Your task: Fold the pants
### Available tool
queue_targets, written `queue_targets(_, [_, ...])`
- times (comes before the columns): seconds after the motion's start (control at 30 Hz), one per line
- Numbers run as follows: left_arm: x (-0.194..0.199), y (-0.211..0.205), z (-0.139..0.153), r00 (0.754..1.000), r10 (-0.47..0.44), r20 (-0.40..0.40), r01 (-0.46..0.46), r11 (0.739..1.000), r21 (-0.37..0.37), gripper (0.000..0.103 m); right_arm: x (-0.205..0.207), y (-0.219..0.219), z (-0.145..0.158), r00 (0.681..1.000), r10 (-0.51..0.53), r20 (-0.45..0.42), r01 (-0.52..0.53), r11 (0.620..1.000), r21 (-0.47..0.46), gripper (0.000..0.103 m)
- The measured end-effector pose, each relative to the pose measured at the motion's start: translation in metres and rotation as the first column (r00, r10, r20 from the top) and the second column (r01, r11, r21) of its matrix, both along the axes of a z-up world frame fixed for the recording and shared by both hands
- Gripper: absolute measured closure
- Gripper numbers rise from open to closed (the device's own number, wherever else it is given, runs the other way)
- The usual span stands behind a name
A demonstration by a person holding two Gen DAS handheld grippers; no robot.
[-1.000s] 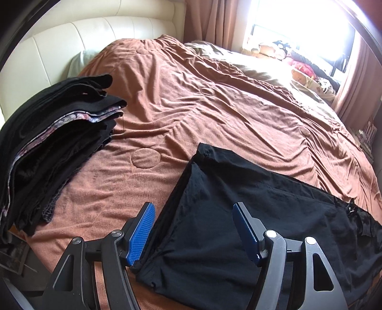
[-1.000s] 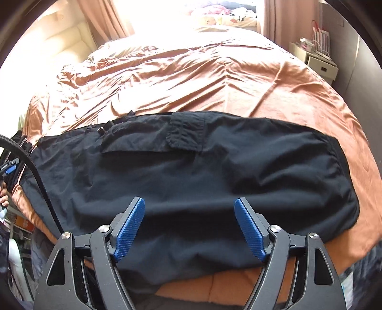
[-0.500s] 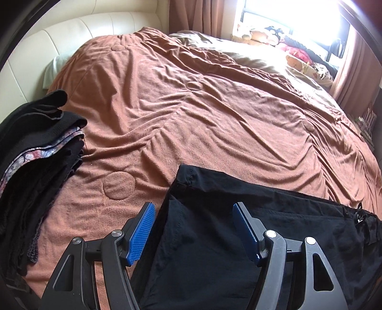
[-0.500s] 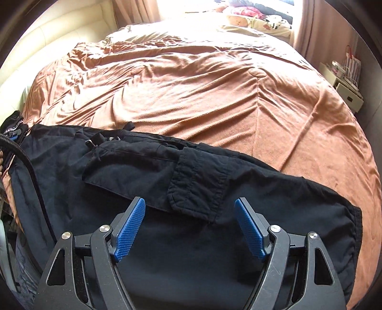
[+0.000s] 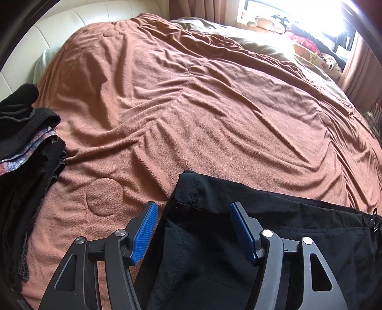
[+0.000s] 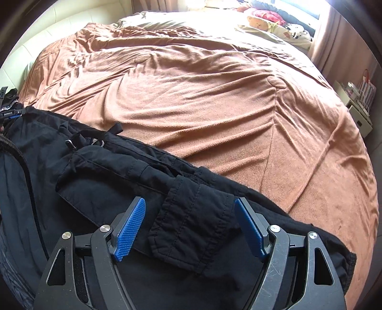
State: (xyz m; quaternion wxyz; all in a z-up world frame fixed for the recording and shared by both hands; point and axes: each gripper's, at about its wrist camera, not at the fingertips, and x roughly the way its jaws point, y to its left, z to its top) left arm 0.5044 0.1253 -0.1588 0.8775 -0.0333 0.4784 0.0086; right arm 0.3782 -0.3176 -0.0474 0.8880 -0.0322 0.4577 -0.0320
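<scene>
1. Bed (image 5: 214, 107) fills both views, covered by a rumpled rust-brown blanket (image 6: 203, 95) with round stitched patches; cream padded headboard (image 5: 59, 26) at the far left corner.
2. Black pants (image 6: 95, 190) lie flat on the blanket along the near edge of the bed, stretched left to right. In the left wrist view the hem end (image 5: 188, 188) shows as a squared corner with a stitched seam; the rest runs off to the right.
3. Stack of folded dark clothes (image 5: 26, 152) sits on the bed's left side, a patterned layer visible in the middle; apart from the pants, bare blanket between them.
4. Cargo pocket flap (image 6: 191, 221) on the pants, stitched, lying flat and directly ahead between the right tool's pads.
5. Left gripper (image 5: 193, 229): jaws spread but have just been narrowing; the pants hem corner sits between the blue pads, neither pad pressing on the cloth.
6. Right gripper (image 6: 189, 229): jaws spread wide, over the pocket flap, pads not seen pinching fabric.
7. Metal ring and clip hardware (image 6: 99, 142) near the pants' waist area, far left in the right wrist view.
8. Stuffed toys (image 6: 260, 22) by the bright window, far side of the bed.
</scene>
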Motion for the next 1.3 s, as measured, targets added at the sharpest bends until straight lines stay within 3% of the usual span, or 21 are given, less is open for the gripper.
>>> queue_targets(0.13, [0.003, -0.001, 0.000, 1.000, 0.006, 0.010, -0.006, 1.000, -0.005, 0.052, 0.016, 0.009, 0.000, 0.998, 0.057, -0.013, -0.057, 0.998, -0.024, 0.027])
queue_targets(0.23, [0.006, -0.001, -0.001, 1.000, 0.020, 0.008, -0.020, 1.000, 0.010, 0.070, 0.030, 0.021, -0.007, 0.993, 0.111, -0.042, -0.112, 0.993, -0.045, 0.027])
queue_targets(0.3, [0.007, 0.000, -0.001, 1.000, 0.015, 0.008, -0.015, 1.000, 0.013, 0.089, 0.038, 0.028, -0.015, 0.987, 0.144, -0.070, -0.148, 0.987, -0.062, 0.034])
queue_targets(0.4, [0.005, 0.002, 0.000, 1.000, 0.012, 0.013, -0.012, 1.000, 0.019, 0.093, 0.050, 0.033, -0.032, 0.976, 0.168, -0.137, -0.183, 0.978, -0.105, 0.037])
queue_targets(0.47, [0.003, 0.002, 0.003, 1.000, 0.011, 0.025, -0.012, 1.000, 0.026, 0.095, 0.054, 0.036, -0.035, 0.972, 0.182, -0.148, -0.199, 0.974, -0.104, 0.046])
queue_targets(0.53, [0.002, 0.004, 0.008, 0.999, 0.013, 0.040, -0.014, 1.000, 0.023, 0.097, 0.053, 0.043, -0.034, 0.962, 0.219, -0.162, -0.236, 0.967, -0.092, 0.086])
queue_targets(0.6, [0.001, 0.007, 0.015, 0.998, 0.022, 0.061, -0.023, 1.000, 0.014, 0.097, 0.052, 0.051, -0.031, 0.961, 0.224, -0.163, -0.247, 0.959, -0.136, 0.096])
queue_targets(0.87, [0.007, 0.005, 0.031, 0.994, 0.033, 0.104, -0.035, 0.999, 0.012, 0.097, 0.047, 0.046, -0.003, 0.984, 0.159, -0.077, -0.170, 0.970, -0.172, 0.099])
queue_targets(1.07, [0.026, -0.001, 0.010, 0.997, 0.055, 0.055, -0.058, 0.997, 0.057, 0.097, 0.066, 0.044, -0.015, 0.992, 0.092, -0.082, -0.106, 0.977, -0.185, 0.099])
queue_targets(1.17, [0.033, -0.004, -0.006, 0.998, 0.058, -0.006, -0.058, 0.995, 0.087, 0.095, 0.078, 0.045, -0.029, 0.993, 0.064, -0.103, -0.081, 0.982, -0.170, 0.097])
queue_targets(1.23, [0.030, -0.003, -0.006, 0.997, 0.078, -0.008, -0.077, 0.992, 0.103, 0.083, 0.083, 0.045, -0.037, 0.992, 0.044, -0.120, -0.063, 0.984, -0.164, 0.089])
queue_targets(1.3, [0.022, 0.002, 0.000, 0.996, 0.088, 0.003, -0.088, 0.993, 0.081, 0.049, 0.081, 0.045, -0.034, 0.993, 0.022, -0.112, -0.039, 0.987, -0.153, 0.083])
